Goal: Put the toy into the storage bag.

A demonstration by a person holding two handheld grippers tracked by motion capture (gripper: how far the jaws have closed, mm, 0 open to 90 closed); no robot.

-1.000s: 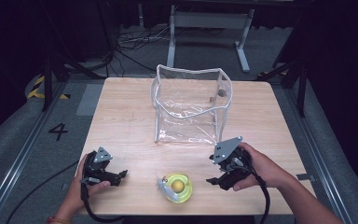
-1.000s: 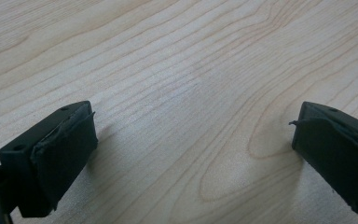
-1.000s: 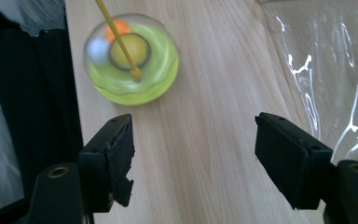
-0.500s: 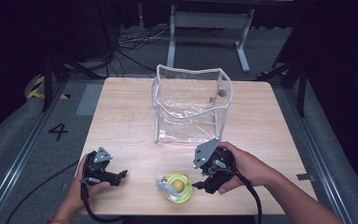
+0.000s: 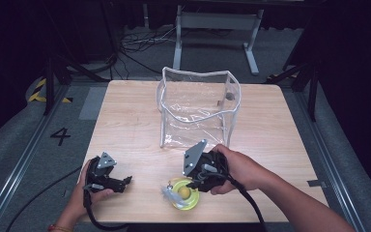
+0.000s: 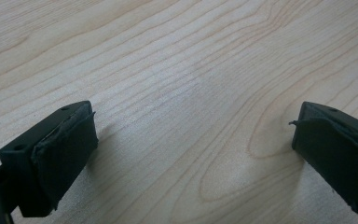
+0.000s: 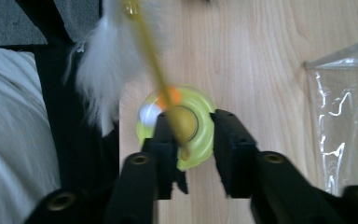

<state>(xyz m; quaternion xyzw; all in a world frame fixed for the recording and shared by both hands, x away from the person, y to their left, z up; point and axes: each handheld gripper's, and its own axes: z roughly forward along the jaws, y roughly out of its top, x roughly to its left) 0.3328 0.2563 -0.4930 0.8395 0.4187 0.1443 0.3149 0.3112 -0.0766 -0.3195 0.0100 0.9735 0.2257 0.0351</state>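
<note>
Right gripper [image 5: 189,185] sits directly over the yellow-green cat toy [image 5: 182,195], its jaws having just been closing in on the toy's central ball stem [image 7: 185,122], which stands between them. In the right gripper view the pads flank that stem closely, yet whether they already press on it cannot be told, so the grasp looks not quite finished. The toy lies near the table's [image 5: 125,121] front edge, in front of the clear plastic bag [image 5: 198,108], well short of the bag's open top. A thin wand with a white feather [image 7: 103,65] rises from the stem and leans away from the bag, so the toy's long axis runs up and outward, not flat. Left gripper [image 5: 125,181] rests on the wood to the toy's left, well apart from it, jaws spread wide over bare table. Judging by the layout, the right hand is clearly the nearer one, and the bag lies just beyond it.
</note>
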